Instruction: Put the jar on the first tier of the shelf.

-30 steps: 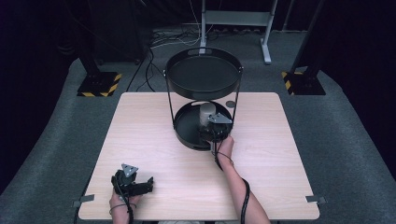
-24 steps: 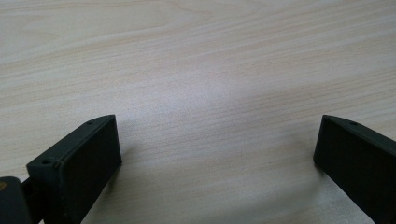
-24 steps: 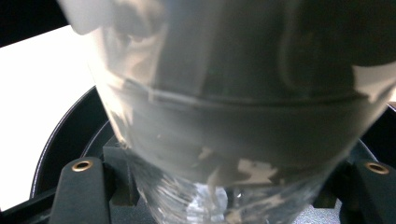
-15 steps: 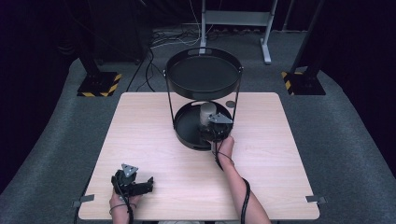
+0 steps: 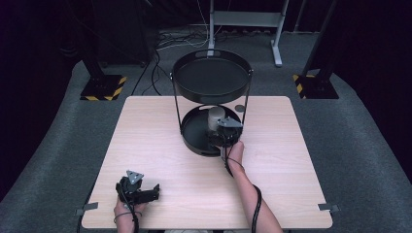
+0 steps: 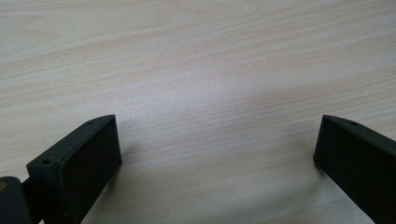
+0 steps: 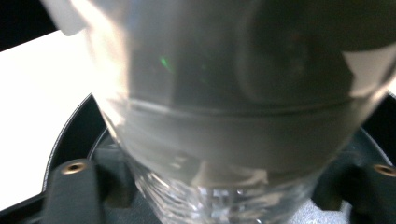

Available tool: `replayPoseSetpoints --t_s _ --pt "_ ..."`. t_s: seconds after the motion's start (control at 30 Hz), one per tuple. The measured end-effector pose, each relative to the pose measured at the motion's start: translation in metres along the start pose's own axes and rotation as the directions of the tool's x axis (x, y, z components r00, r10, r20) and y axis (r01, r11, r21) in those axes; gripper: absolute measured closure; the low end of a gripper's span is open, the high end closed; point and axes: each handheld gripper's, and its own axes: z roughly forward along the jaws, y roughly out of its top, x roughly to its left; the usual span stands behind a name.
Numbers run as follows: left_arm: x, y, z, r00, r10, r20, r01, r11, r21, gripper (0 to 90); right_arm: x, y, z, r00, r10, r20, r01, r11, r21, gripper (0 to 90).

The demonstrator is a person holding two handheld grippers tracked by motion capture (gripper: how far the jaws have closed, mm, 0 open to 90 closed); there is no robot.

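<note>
This looks like a recording studio or lab bay, not a home. At the centre is a pale wood-grain rectangular table (image 5: 160,145) standing on grey carpet (image 5: 364,145), and everything else sits around that table. Beyond its far edge, black curtains (image 5: 43,29) close off the background in darkness. Off the table's far left corner there's a stand base marked with yellow-and-black hazard stripes (image 5: 103,89), and another one (image 5: 311,87) is off the far right corner. Behind the table, loose cables (image 5: 170,41) trail over the carpet beside a grey metal frame leg (image 5: 245,22). Grey tape tabs (image 5: 328,207) pin the table's near corners.
</note>
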Motion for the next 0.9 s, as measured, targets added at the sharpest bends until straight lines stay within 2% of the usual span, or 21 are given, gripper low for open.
replayPoseSetpoints --t_s 0.03,0.07,0.23,0.37,0.47,0.5,0.57,0.63,0.67,0.9 --pt "0.000 0.000 0.000 1.0000 0.000 0.000 0.000 1.0000 0.000 0.3 -0.001 0.002 -0.002 0.9999 0.002 -0.016 -0.002 0.9993 0.036 17.1" --pt "0.000 0.000 0.000 1.0000 0.000 0.000 0.000 1.0000 0.000 0.3 -0.001 0.002 -0.002 0.9999 0.002 -0.016 -0.002 0.9993 0.036 17.1" --pt "0.000 0.000 0.000 1.0000 0.000 -0.001 0.000 1.0000 0.000 0.3 -0.005 0.003 -0.012 0.9986 0.005 -0.053 0.000 0.9939 0.111 5.4" --pt "0.000 0.000 0.000 1.0000 0.001 -0.002 -0.001 1.0000 -0.001 0.3 -0.006 0.003 -0.021 0.9979 -0.002 -0.064 0.011 0.9913 0.131 3.3" --pt "0.000 0.000 0.000 1.0000 0.001 -0.002 -0.001 1.0000 -0.001 0.3 -0.006 0.002 -0.032 0.9973 -0.008 -0.073 0.019 0.9898 0.141 2.4" --pt "0.000 0.000 0.000 1.0000 0.001 -0.002 -0.001 1.0000 -0.001 0.3 -0.005 0.000 -0.041 0.9967 -0.022 -0.078 0.033 0.9887 0.146 1.6" --pt "0.000 0.000 0.000 1.0000 0.001 -0.003 -0.001 1.0000 -0.002 0.3 -0.005 -0.001 -0.046 0.9962 -0.027 -0.083 0.039 0.9883 0.147 1.6" --pt "0.000 0.000 0.000 1.0000 0.001 -0.003 -0.001 1.0000 -0.001 0.3 -0.005 -0.006 -0.061 0.9953 -0.040 -0.088 0.053 0.9870 0.151 1.0" --pt "0.000 0.000 0.000 1.0000 0.001 -0.002 -0.001 1.0000 -0.002 0.3 -0.005 -0.006 -0.061 0.9953 -0.040 -0.088 0.053 0.9870 0.151 1.0" --pt "0.000 0.000 0.000 1.0000 0.001 -0.003 -0.001 1.0000 -0.002 0.3 -0.007 -0.024 -0.094 0.9945 -0.069 -0.079 0.081 0.9830 0.164 0.0"
